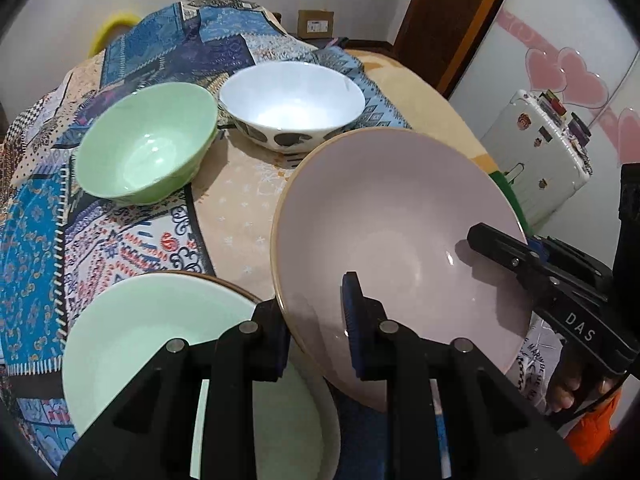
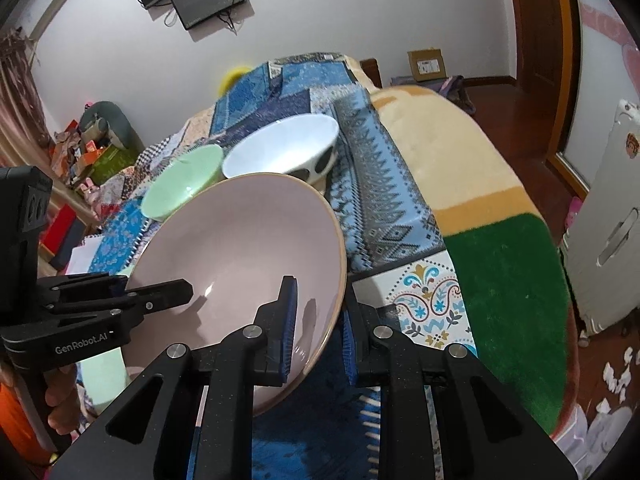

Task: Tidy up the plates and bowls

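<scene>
Two bowls (image 1: 146, 142) beyond tilted pink plate (image 1: 384, 240)

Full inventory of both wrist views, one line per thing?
pink plate: 1, pale pink with tan rim, tilted, gripped on opposite rims by both tongs
green plate: 1, pale green, lying near left, under pink plate's edge
green bowl: 1, pale green, far left on cloth
white bowl: 1, white with dark spots outside, beside green bowl
cloth: patchwork, blue patterned, covering the surface
left tongs: 1, black, shut on pink plate
right tongs: 1, black, shut on pink plate
</scene>
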`<state>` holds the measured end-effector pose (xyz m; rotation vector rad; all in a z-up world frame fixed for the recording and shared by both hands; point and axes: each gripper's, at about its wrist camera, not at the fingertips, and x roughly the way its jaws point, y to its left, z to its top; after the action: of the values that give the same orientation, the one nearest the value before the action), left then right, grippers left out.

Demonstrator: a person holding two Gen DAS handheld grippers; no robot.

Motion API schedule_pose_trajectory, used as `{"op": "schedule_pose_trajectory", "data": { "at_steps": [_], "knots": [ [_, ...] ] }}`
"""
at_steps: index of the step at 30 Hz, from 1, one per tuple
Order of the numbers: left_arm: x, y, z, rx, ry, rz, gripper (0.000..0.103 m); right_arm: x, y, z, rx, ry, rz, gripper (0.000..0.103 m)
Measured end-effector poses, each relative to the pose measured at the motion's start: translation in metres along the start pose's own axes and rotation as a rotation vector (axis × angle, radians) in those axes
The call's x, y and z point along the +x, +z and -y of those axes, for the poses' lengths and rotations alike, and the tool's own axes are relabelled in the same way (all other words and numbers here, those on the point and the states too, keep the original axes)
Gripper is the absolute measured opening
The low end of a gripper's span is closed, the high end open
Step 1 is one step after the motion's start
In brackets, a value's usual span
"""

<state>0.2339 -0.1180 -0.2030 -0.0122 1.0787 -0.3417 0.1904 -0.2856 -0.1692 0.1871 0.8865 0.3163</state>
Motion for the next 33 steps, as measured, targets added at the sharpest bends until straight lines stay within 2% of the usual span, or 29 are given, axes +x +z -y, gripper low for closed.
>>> {"op": "schedule_pose_trajectory", "data": {
  "at_steps": [10, 18, 33],
  "knots": [
    [-0.053, -0.012, -0.011, -0.021, 0.018, 0.069, 0.023, -0.022, 0.011, -0.038, -0.055, 0.021, 0.070, 0.018],
    [-0.095, -0.033, -0.035, -0.063, 0.052, 0.116, 0.023, -0.025, 0.012, -0.073, -0.106, 0.061, 0.093, 0.018],
    [-0.159, -0.085, -0.108, -0.184, 0.142, 0.177, 0.023, -0.006, 0.004, -0.164, -0.247, 0.162, 0.056, 0.018]
  ]
}}
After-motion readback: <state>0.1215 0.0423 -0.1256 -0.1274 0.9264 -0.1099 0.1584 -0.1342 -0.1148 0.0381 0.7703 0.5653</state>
